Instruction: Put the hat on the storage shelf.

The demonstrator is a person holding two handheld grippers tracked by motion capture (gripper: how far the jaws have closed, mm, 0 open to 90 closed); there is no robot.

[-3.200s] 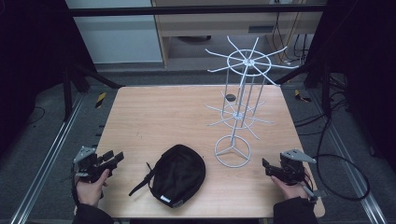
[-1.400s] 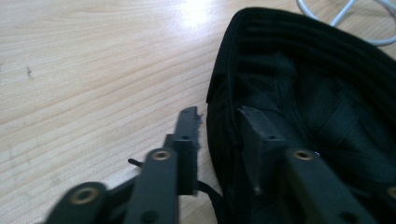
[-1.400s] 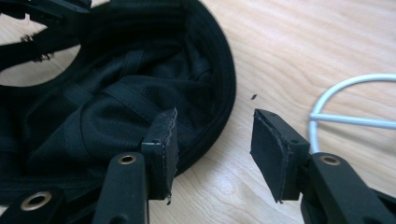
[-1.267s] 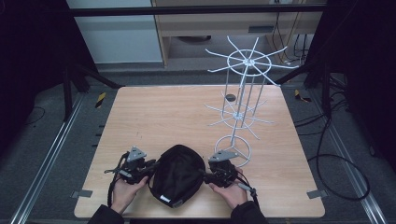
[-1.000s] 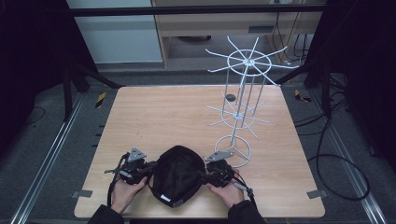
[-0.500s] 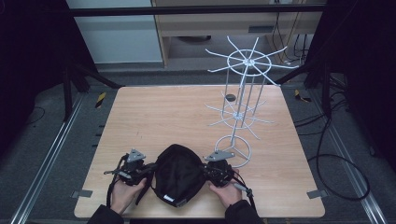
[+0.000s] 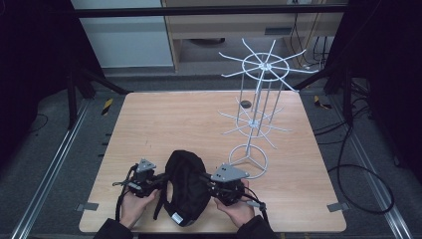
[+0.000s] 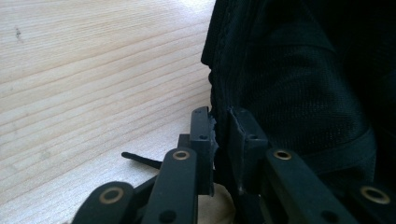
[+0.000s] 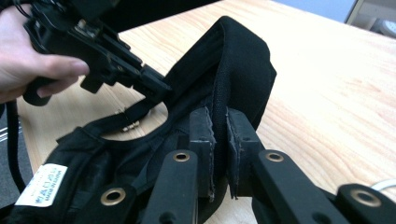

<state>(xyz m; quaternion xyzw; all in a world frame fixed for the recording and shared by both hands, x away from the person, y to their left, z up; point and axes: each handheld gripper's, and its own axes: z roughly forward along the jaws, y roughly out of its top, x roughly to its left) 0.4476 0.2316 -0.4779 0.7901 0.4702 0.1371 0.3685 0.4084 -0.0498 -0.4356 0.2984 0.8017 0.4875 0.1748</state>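
Where the wooden table [image 7: 199,119] meets its near edge, a black fabric cap [image 7: 185,186] sits between the two grippers, lifted at both sides. Its cloth is a fine mesh weave with a stitched band along the rim, and a white label [image 9: 41,185] is sewn inside at the near end. A small metal buckle [image 9: 126,122] shows on the strap [image 9: 135,112] across the opening. The left gripper [image 8: 218,135] has its jaws nearly closed on the cap's left edge, pinching a fold of fabric just above the table. The right gripper [image 9: 219,135] has its jaws drawn narrow on the cap's right rim, with the band standing upright between them. From the right gripper view, the left hand [image 9: 28,56] and its gripper are seen holding the far side of the rim. A white wire display rack [image 7: 259,109] stands on the table's right half, well behind the cap, beside a small dark disc [image 7: 245,104].
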